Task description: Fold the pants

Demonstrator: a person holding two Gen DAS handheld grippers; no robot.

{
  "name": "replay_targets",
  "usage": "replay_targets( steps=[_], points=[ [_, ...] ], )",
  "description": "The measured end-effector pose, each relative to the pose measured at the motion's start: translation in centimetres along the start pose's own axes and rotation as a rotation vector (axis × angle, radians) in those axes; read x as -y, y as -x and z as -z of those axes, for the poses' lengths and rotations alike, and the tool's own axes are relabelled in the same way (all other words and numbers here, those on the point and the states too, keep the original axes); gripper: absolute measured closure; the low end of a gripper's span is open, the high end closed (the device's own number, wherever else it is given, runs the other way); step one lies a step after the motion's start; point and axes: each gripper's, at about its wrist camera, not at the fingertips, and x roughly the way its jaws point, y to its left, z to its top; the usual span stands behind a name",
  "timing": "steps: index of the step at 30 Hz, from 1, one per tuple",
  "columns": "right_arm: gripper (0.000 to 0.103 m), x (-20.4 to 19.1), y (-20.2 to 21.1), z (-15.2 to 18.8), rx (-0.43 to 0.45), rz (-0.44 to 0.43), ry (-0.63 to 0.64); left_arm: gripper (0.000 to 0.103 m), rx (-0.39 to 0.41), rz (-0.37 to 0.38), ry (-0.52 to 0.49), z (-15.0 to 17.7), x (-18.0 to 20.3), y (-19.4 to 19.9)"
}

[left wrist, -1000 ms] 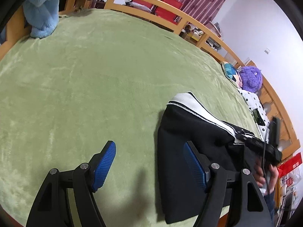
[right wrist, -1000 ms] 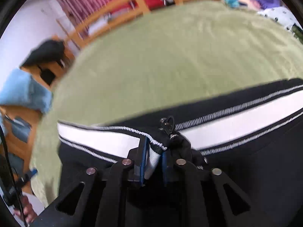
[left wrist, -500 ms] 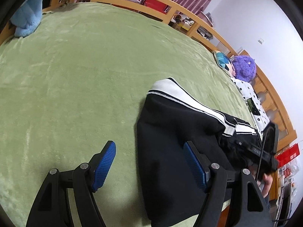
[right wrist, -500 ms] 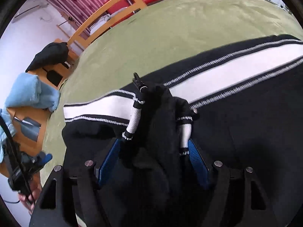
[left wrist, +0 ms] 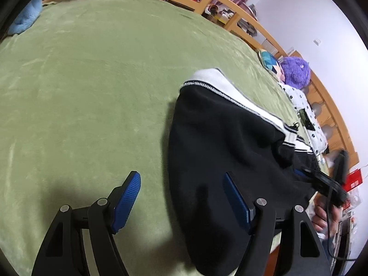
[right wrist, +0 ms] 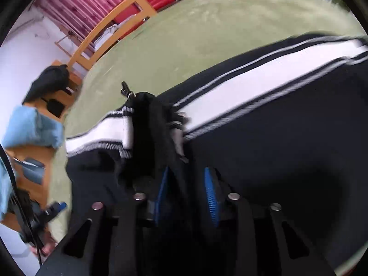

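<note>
Black pants (left wrist: pixel 220 142) with a white side stripe lie folded on a green blanket (left wrist: pixel 92 80). My left gripper (left wrist: pixel 181 195) is open and empty, low over the pants' left edge; one finger is over the blanket, the other over the black cloth. In the right wrist view the pants (right wrist: pixel 264 119) fill the frame. My right gripper (right wrist: pixel 186 186) has its blue pads closing on a bunched fold of the black cloth with a metal zip pull (right wrist: pixel 126 89) at its top. The right gripper also shows in the left wrist view (left wrist: pixel 326 184).
A wooden bed rail (left wrist: pixel 230 7) runs along the far side. A purple plush (left wrist: pixel 295 71), a patterned cushion (left wrist: pixel 269 59) and a dotted white cloth (left wrist: pixel 306 112) lie at the right. A blue towel (right wrist: pixel 30 126) and a dark bag (right wrist: pixel 48 82) sit on wooden furniture at the left.
My right gripper opened half a second ago and has now narrowed onto a bunch of the black cloth. My left gripper stayed open and drifted a little, the pants shifting in its view.
</note>
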Motion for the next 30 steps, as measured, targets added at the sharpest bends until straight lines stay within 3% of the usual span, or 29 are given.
replay_targets(
  steps=[2,4,7,9,11,13,18,20,22,24,26,30],
  points=[
    [0.055,1.5,3.0,0.7,0.086,0.09,0.016,0.031,-0.022,0.001,0.002,-0.3,0.0,-1.5],
    [0.052,3.8,6.4,1.2,0.176,0.213,-0.023,0.032,-0.045,0.032,0.015,-0.5,0.1,-2.8],
    [0.051,8.9,9.9,2.5,0.247,0.274,-0.174,0.032,-0.051,0.048,0.003,-0.7,0.9,-4.2],
    [0.046,12.2,10.5,3.1,0.252,0.279,-0.276,0.033,-0.045,0.046,-0.017,-0.9,1.6,-4.8],
    [0.046,14.1,10.0,3.4,0.24,0.271,-0.349,0.046,-0.044,0.033,-0.034,-1.2,2.3,-5.2],
    [0.046,15.6,9.5,3.6,0.236,0.275,-0.401,0.048,-0.051,0.013,-0.036,-1.6,2.4,-5.4],
    [0.041,19.2,7.1,2.8,0.274,0.171,-0.499,0.06,-0.069,0.045,0.029,-2.2,1.2,-5.7],
    [0.041,20.3,6.1,2.1,0.275,0.156,-0.525,0.076,-0.068,0.053,0.049,-2.4,1.0,-5.8],
    [0.041,20.6,5.4,1.8,0.303,0.138,-0.553,0.084,-0.058,0.048,0.036,-2.5,1.3,-5.8],
    [0.057,20.2,5.0,1.2,0.297,0.142,-0.531,0.089,-0.043,0.055,0.04,-2.7,1.6,-5.3],
    [0.08,19.5,5.2,0.9,0.31,0.161,-0.499,0.091,-0.016,0.078,0.048,-3.1,1.7,-4.2],
    [0.087,16.7,7.3,-0.3,0.361,0.203,-0.431,0.093,0.059,0.126,0.045,-4.4,1.6,-0.9]
  ],
)
